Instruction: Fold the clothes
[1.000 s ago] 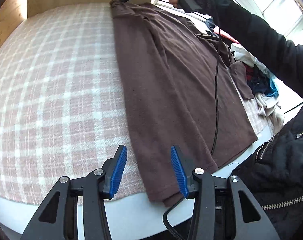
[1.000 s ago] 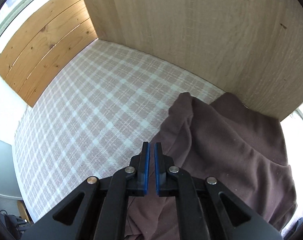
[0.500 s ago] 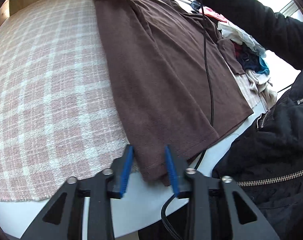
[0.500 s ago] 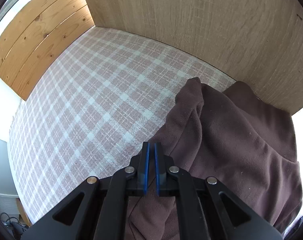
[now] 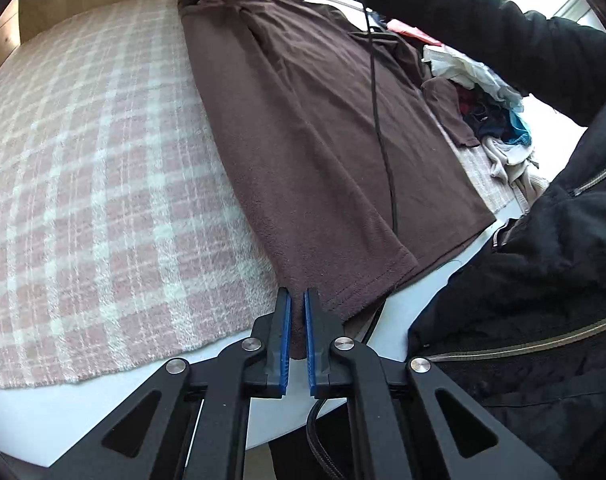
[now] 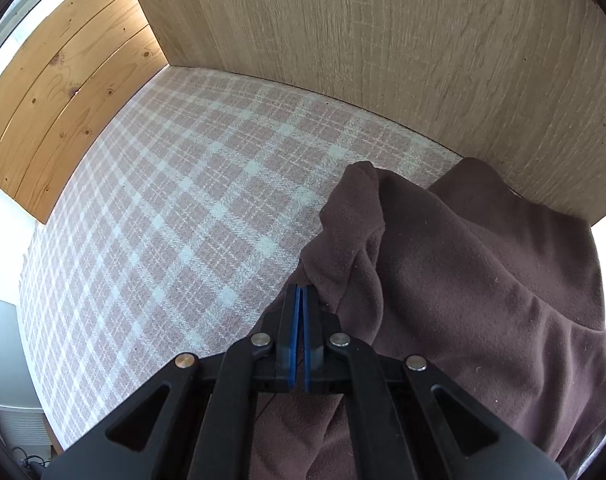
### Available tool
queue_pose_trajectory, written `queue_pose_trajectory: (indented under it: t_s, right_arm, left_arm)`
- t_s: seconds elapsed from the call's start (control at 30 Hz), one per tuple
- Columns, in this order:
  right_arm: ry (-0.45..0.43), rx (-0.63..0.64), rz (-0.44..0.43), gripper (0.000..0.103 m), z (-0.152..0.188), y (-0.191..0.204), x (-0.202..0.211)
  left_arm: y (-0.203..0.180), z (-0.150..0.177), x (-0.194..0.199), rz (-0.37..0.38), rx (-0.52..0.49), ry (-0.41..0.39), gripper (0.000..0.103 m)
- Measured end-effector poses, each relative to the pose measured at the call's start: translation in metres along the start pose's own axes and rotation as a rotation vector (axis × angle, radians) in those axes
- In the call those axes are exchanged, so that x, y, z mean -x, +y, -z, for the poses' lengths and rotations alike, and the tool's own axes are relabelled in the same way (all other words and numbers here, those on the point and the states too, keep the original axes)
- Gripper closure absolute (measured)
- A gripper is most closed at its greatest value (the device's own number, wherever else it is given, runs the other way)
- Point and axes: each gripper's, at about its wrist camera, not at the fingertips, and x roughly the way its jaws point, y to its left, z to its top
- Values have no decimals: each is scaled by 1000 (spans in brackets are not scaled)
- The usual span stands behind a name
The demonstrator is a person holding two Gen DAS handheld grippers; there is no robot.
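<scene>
Brown fleece garment (image 5: 315, 128) is lying stretched over the pink checked blanket (image 5: 95, 168), near the table's white edge (image 5: 115, 384). The left gripper (image 5: 297, 300) is clenching the hem corner between its blue pads. The right gripper (image 6: 301, 294), at the far end by the wooden wall (image 6: 383, 32), is pinching a bunched fold of the same garment. A pile of other clothes (image 5: 491, 120) is waiting beside it.
</scene>
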Motion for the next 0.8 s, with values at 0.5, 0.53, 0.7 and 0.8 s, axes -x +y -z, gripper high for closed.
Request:
queue_pose_trajectory:
  t_s: [0.5,0.53,0.7,0.8]
  right_arm:
    - [-14,-58,94,102,-42,-8,4]
    - [-20,-95,86,102,-43,-16,4]
    - [-120,-182,37,101,-42,-38,34]
    - [-182,-217,23,99,-36,-53,66]
  left_arm:
    - [-2,-2,-13,-28,-59,31,97]
    - [-2,-2,-14,-27,-55,30,97]
    - [1,1,-15,-18,-46,20,97]
    - [5,3,-11,-14,-51,24,97]
